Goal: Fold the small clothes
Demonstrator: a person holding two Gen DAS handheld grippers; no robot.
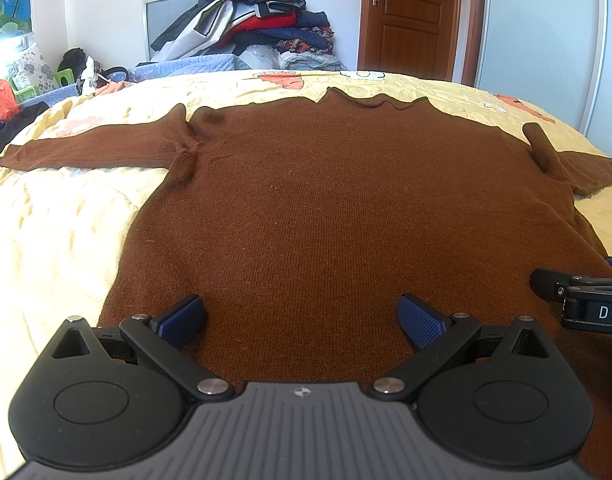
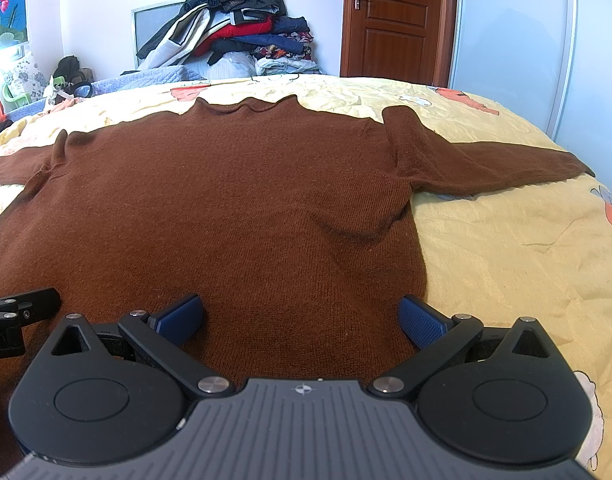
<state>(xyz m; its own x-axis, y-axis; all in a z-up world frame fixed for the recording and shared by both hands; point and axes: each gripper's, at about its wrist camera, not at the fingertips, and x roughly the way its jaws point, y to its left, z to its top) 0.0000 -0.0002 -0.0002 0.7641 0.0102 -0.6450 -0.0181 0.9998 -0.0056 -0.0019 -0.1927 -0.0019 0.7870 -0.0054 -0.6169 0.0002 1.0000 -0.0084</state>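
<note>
A brown knitted sweater (image 1: 330, 200) lies flat on the bed, neck away from me, both sleeves spread out sideways. It fills the right wrist view too (image 2: 226, 208). My left gripper (image 1: 302, 320) is open and empty, over the sweater's lower left part near the hem. My right gripper (image 2: 302, 320) is open and empty, over the lower right part, its right finger (image 2: 422, 320) near the sweater's side edge. The right gripper also shows at the right edge of the left wrist view (image 1: 578, 296), and the left gripper shows at the left edge of the right wrist view (image 2: 22, 308).
The bed has a yellow patterned quilt (image 2: 526, 248). A tall pile of clothes (image 1: 258, 20) stands against the far wall. A brown door (image 1: 410, 16) and a white wardrobe (image 1: 546, 32) are at the back right. Clutter lies at the far left (image 1: 10, 96).
</note>
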